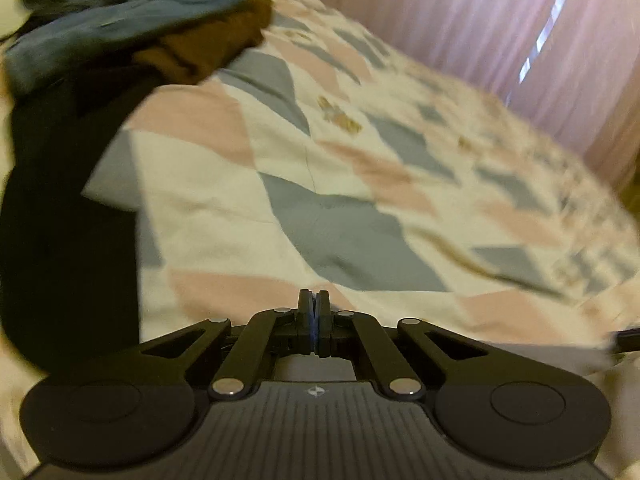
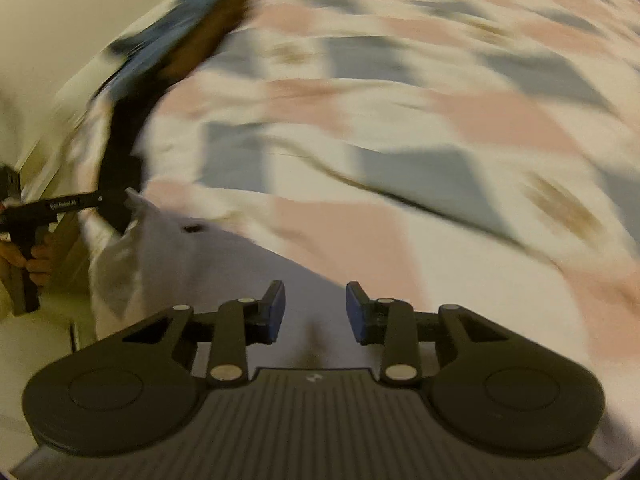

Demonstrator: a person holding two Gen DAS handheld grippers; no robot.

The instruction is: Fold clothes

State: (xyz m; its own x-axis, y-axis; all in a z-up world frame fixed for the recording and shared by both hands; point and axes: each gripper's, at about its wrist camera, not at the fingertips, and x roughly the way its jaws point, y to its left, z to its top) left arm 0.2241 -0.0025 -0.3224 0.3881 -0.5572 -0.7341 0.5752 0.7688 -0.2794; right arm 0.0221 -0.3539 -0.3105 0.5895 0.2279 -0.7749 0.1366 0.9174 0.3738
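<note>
Left wrist view: the left gripper (image 1: pixel 313 304) has its jaws pressed together on nothing visible; the right gripper (image 2: pixel 315 307) stands partly open and empty over a white garment (image 2: pixel 188 276) on the bed (image 1: pixel 360 200). A far-left pile of clothes (image 1: pixel 132 32) looks folded; the white piece does not. Blur hides detail.

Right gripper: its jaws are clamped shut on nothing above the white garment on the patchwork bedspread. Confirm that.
Not shut. The right wrist view shows the right gripper with its jaws apart, blue pads separated with nothing between them, above the white garment on the patchwork bedspread.
</note>
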